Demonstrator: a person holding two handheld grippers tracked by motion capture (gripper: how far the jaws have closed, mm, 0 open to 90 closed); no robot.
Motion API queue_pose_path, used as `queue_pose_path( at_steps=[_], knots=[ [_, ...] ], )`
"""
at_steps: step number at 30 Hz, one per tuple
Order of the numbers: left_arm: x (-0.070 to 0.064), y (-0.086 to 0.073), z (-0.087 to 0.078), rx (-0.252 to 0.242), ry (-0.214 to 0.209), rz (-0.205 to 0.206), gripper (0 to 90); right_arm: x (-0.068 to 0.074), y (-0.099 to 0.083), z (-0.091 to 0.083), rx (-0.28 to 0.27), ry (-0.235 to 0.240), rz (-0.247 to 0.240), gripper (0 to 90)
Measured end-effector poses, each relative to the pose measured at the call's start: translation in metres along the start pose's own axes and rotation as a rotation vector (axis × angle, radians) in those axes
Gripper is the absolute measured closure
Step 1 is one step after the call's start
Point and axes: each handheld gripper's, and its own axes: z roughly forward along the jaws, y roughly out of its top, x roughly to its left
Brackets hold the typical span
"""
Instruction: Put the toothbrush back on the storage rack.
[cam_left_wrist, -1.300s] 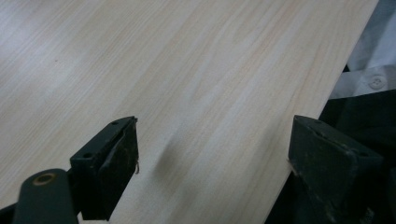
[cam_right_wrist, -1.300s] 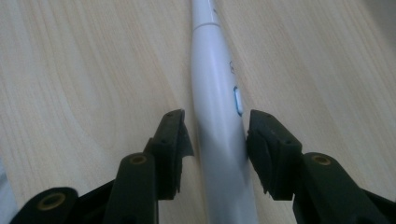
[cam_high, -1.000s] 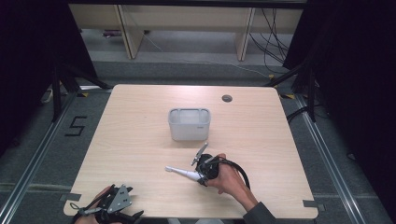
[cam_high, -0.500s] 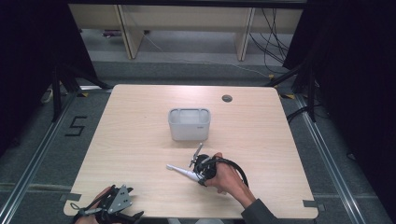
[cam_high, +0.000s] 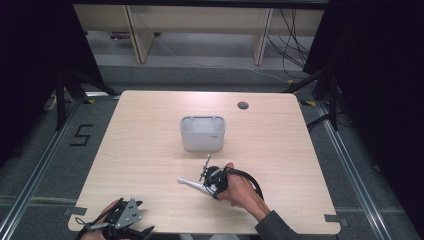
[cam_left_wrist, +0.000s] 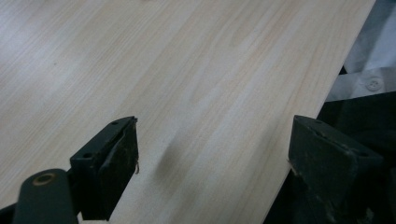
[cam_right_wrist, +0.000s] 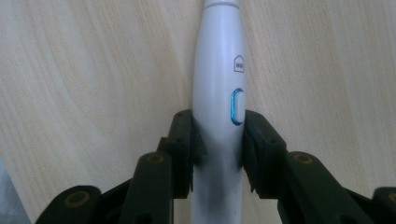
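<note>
Right tool (cam_right_wrist: 217, 140) clamped on toothbrush (cam_right_wrist: 218, 88)

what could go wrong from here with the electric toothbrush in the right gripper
The right gripper clamps the smooth, rounded handle of the electric toothbrush right beside its blue-ringed button, so the handle may twist or slide out, or a pad may press the button. The long front end sticks out low over the table and could drag on it. If it goes to the grey bin, it could knock the rim.

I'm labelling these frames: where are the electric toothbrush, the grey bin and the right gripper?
electric toothbrush (cam_right_wrist: 218, 84): right gripper view, handle above its button.
grey bin (cam_high: 202, 141): high view, front wall.
right gripper (cam_right_wrist: 217, 140): right gripper view, between the pads.
</note>
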Motion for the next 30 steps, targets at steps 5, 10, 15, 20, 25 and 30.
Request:
queue_pose_path(
  at_steps=[5, 10, 15, 20, 25, 30],
  knots=[
    [0.001, 0.001, 0.000, -0.004, 0.009, 0.013, 15.8, 0.002, 0.002, -0.001, 0.047, -0.005, -0.025, 66.3],
    [0.002, 0.001, 0.000, -0.004, 0.012, 0.009, 15.8, 0.003, 0.003, -0.001, 0.058, -0.010, -0.040, 66.3],
    [0.002, 0.001, 0.000, -0.001, 0.010, 0.011, 15.8, 0.004, 0.004, -0.001, 0.085, -0.029, -0.067, 66.4],
    [0.002, 0.000, 0.000, 0.001, 0.010, 0.012, 15.9, 0.007, 0.002, -0.002, 0.113, -0.015, -0.041, 66.5],
    [0.001, 0.000, 0.000, 0.002, 0.004, 0.002, 15.9, 0.006, -0.001, -0.006, 0.091, -0.022, -0.032, 66.5],
    [0.002, 0.000, -0.001, 0.002, 0.005, 0.003, 15.8, 0.002, -0.009, -0.018, 0.030, -0.024, -0.011, 66.5]
  ],
)
